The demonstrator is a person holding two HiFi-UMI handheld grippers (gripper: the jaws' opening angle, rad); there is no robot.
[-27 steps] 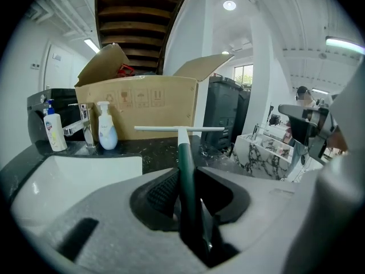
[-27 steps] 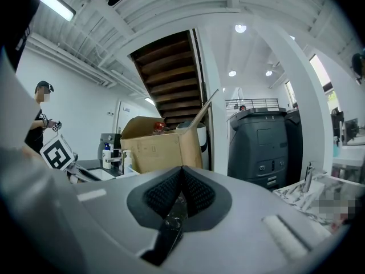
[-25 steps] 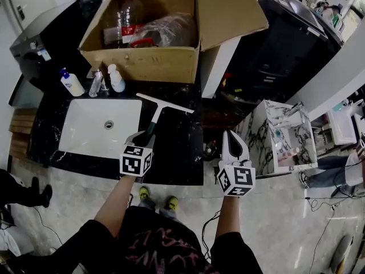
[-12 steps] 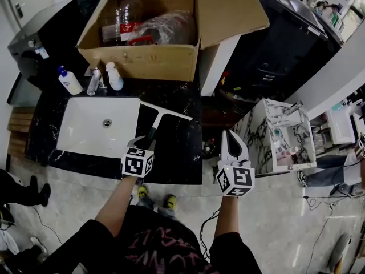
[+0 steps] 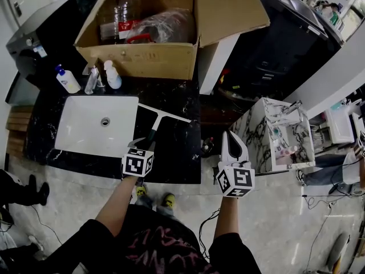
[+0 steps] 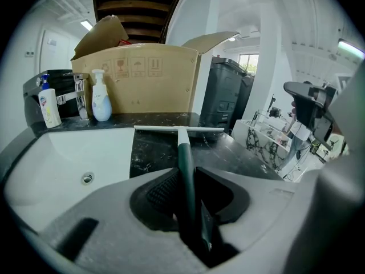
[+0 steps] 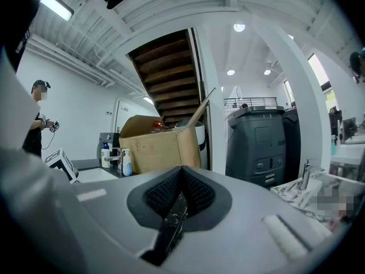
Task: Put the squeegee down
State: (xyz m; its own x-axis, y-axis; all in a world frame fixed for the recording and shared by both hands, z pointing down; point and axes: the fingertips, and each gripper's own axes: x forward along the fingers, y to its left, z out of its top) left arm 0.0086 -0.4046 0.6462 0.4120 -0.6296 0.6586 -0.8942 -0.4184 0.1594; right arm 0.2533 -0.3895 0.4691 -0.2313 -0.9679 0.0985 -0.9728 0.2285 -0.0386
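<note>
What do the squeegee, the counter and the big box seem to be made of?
Squeegee: dark green handle and pale blade bar, matte, probably plastic; a rubber edge cannot be made out.
Counter: glossy black stone with white veins, perhaps marble or imitation.
Box: plain brown cardboard, dull, with folded flaps.

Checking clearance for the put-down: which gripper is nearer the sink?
Left. The left gripper, holding the squeegee, is just right of the sink's front corner; the right gripper is farther right, beyond the squeegee.
</note>
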